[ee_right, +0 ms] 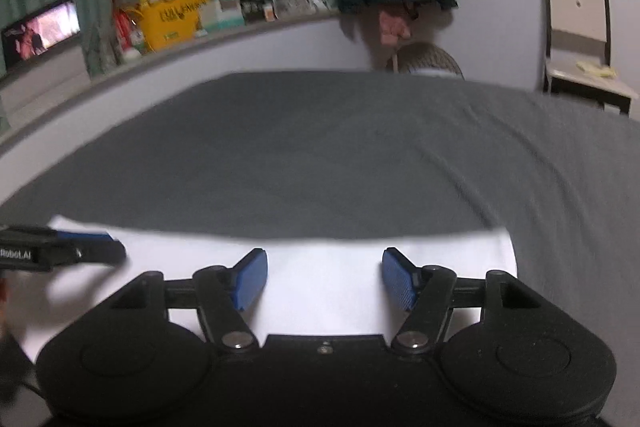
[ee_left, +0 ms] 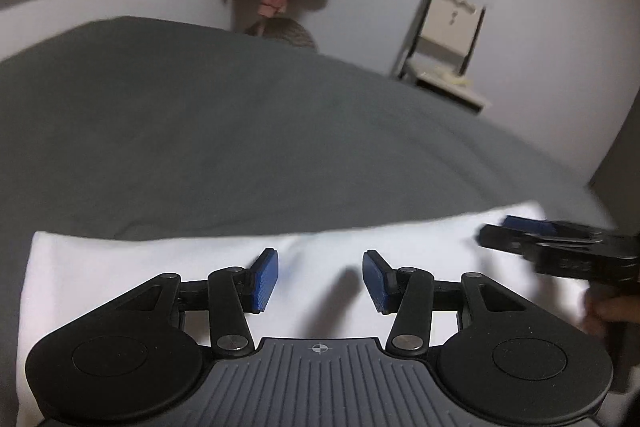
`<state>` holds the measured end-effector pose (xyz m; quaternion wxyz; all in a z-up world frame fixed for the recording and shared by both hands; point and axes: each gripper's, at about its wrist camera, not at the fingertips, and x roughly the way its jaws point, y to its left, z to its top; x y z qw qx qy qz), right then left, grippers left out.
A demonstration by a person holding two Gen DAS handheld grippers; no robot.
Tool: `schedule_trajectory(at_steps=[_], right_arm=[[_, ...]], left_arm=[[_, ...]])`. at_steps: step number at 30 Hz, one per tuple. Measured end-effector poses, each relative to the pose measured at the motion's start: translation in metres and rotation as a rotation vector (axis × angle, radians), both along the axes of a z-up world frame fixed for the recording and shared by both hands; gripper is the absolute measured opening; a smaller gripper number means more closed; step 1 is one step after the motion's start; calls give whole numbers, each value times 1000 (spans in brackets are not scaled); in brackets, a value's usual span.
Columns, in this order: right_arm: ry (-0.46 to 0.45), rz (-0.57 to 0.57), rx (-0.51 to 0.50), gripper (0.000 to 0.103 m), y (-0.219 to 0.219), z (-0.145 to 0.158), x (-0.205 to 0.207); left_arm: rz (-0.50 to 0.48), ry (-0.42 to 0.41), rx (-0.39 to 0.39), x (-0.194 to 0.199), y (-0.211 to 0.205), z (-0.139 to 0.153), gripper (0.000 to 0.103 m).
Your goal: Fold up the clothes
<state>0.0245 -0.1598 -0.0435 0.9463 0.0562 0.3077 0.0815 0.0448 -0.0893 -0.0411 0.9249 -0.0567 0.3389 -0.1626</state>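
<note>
From the left wrist view, the left gripper point(ee_left: 320, 279) is seen with its blue pads point(ee_left: 264, 281) parted and nothing caught between them, poised above a white garment point(ee_left: 160, 259) that is spread flat at the near edge of a grey bedsheet point(ee_left: 240, 127). At the right edge the right gripper point(ee_left: 508, 233) is glimpsed, blurred, over the garment's far corner. From the right wrist view, the right gripper point(ee_right: 325, 279) is shown gaping wide, empty, with the white garment point(ee_right: 328, 267) lying beneath it on the grey bedsheet point(ee_right: 320, 147). The left gripper point(ee_right: 100, 247) is caught at the left edge, side-on. A yellow bag point(ee_right: 172, 19) is noted on the ledge point(ee_right: 260, 27) behind.
</note>
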Motion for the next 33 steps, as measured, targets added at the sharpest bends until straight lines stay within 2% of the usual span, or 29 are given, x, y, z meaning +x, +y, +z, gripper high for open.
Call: schedule_trajectory(at_steps=[2, 4, 7, 9, 11, 13, 14, 15, 16, 20, 22, 24, 26, 28, 30, 33], right_arm=[[-15, 32, -8, 65, -4, -10, 0], [-32, 70, -21, 72, -6, -14, 0], [-11, 62, -48, 73, -1, -5, -3], [9, 20, -63, 73, 0, 7, -11], [9, -11, -85, 75, -2, 16, -24], [25, -10, -126, 87, -2, 16, -34], [66, -11, -146, 88, -2, 11, -35], [100, -17, -139, 88, -4, 6, -35], [128, -29, -108, 89, -8, 0, -35], [153, -123, -33, 88, -22, 12, -45], [157, -139, -14, 88, -29, 14, -55], [229, -124, -59, 89, -28, 5, -57], [233, -122, -84, 89, -27, 4, -58], [192, -146, -81, 88, -28, 14, -60], [121, -175, -53, 89, -37, 27, -60], [68, -254, -2, 90, -54, 33, -53]], left_arm=[[-42, -38, 25, -1, 6, -13, 48], [-66, -74, -5, -5, 13, -20, 48], [-34, -72, -5, -8, 14, -13, 48], [9, -77, 38, -27, 11, -9, 48], [-4, -68, 97, -40, 6, -6, 49], [-27, -49, 189, -47, -5, -4, 49], [-26, -49, 223, -50, -8, -5, 53], [-20, -50, 238, -52, -9, -6, 63], [-11, -48, 248, -53, -9, -6, 64], [81, 3, 179, -60, -5, 3, 64], [94, 28, 144, -73, -3, 6, 64], [90, 70, 183, -82, -10, 0, 64], [92, 78, 214, -89, -15, -3, 64], [101, 51, 193, -94, -17, 2, 64], [79, -42, 113, -97, -17, 15, 64], [42, -174, 86, -89, -30, 26, 64]])
